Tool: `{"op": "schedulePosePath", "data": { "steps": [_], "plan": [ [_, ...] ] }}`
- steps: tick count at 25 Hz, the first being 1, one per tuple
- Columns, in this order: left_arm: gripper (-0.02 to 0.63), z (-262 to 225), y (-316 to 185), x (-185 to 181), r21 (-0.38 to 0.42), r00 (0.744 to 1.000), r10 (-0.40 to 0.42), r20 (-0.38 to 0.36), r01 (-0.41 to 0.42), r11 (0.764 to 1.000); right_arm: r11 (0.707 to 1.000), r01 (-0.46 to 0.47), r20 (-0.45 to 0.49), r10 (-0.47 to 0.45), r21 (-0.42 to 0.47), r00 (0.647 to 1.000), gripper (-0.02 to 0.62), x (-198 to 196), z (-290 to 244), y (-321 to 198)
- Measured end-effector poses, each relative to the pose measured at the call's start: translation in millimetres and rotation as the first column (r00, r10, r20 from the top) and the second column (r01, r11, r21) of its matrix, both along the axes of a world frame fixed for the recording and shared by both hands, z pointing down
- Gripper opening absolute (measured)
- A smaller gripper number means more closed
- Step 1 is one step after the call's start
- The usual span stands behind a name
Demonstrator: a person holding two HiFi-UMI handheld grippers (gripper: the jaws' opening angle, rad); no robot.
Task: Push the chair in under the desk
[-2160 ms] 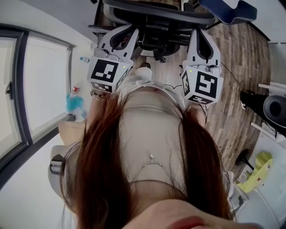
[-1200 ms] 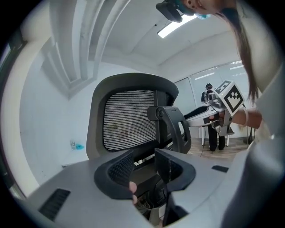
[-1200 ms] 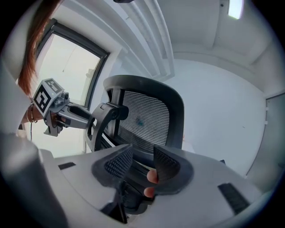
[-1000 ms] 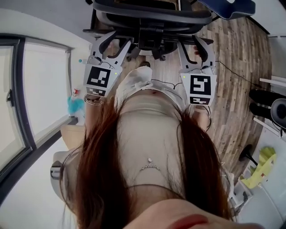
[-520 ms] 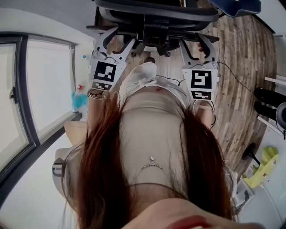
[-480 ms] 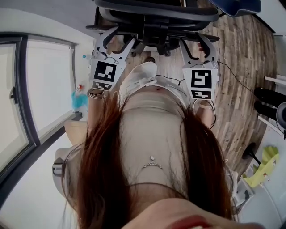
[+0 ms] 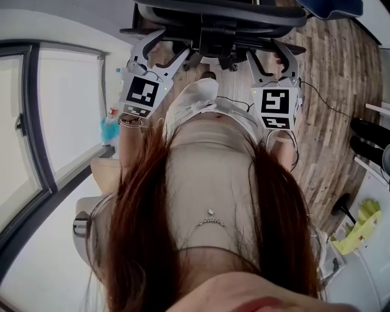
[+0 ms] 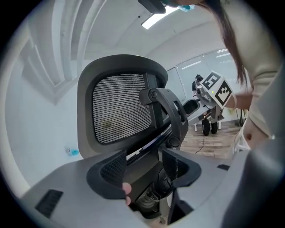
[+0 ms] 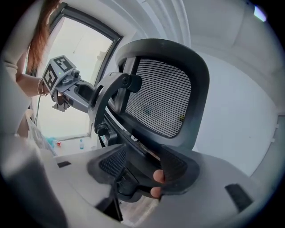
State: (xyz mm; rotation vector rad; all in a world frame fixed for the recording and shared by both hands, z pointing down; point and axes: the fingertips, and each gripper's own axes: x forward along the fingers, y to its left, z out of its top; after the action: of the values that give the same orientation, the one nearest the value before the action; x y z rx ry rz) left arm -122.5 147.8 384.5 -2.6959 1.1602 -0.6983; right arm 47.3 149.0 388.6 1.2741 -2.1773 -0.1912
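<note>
Head view: your left tongs (image 7: 163, 53) and right tongs (image 7: 269, 58) have just been opening, released, with the office chair (image 7: 219, 15) ungripped just ahead; the push looks finished.

Cream top (image 7: 207, 177), necklace (image 7: 210, 220), perhaps a beaded bracelet (image 7: 130, 122); left gripper (image 8: 144, 169) grey.

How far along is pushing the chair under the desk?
Done: unclear, no desk plainly in view. In hand: left gripper and right gripper jaws have just been opening, the rear frame of the chair between them, ungripped. Left: likely withdrawing, if the chair is in.
</note>
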Motion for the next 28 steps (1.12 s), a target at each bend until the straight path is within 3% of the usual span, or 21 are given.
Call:
{"op": "schedulePosePath", "data": {
  "steps": [10,28],
  "plan": [
    [0.255,2.7,-9.3,2.2,0.015,1.000,0.011,0.004,-0.011,1.000,1.000,0.012,0.000,-0.012,-0.009,1.000,0.249,-1.3,6.4,-5.0],
    [0.230,-2.9,-17.1,-1.5,0.002,0.997,-0.026,-0.076,0.026,1.000,0.999,0.044,0.032,-0.043,-0.008,0.999,0.253,-2.1,6.5,-10.0]
  ]
}}
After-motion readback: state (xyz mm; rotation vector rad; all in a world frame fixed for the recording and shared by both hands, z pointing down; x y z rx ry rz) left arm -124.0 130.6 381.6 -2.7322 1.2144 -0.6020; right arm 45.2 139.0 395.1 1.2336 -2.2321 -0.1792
